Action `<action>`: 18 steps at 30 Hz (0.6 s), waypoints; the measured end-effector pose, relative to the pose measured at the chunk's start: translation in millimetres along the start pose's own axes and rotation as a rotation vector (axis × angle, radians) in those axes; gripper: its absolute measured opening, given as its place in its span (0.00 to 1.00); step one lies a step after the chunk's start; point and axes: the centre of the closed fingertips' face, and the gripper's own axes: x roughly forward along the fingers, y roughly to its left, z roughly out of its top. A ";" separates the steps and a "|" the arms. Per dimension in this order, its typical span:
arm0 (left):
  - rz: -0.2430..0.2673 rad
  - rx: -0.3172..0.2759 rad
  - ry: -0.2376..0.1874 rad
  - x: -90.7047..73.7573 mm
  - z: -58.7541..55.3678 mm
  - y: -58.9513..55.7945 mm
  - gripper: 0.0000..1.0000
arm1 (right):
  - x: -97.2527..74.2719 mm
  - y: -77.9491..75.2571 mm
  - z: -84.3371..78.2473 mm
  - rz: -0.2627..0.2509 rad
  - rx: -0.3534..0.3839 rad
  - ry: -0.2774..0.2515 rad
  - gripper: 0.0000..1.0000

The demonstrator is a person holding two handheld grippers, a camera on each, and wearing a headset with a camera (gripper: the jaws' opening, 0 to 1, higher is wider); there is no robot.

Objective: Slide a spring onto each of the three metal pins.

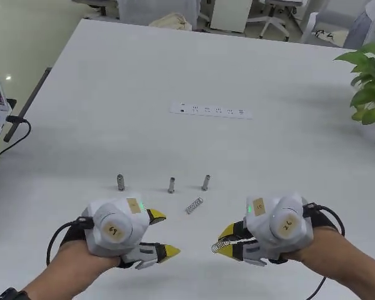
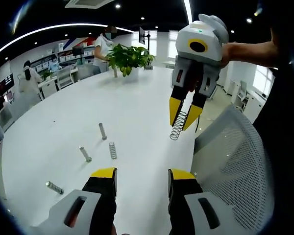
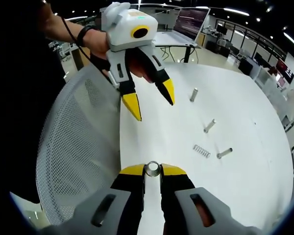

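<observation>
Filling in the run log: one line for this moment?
left gripper open | right gripper shut on spring | second spring loose on table near pins

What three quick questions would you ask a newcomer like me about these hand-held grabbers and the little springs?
1. Multiple choice: what is clamped in the right gripper? A) a spring B) a screw C) nothing
2. True or false: the left gripper is shut on something.
3. Count: how many metal pins stand upright on the table?

Key: 1 A. 2 False: its jaws are apart with nothing between them. 3 Three.
</observation>
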 end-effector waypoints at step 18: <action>0.127 -0.113 -0.021 -43.7 -26.6 31.0 0.45 | 8.2 -27.4 5.7 0.002 -0.001 0.003 0.09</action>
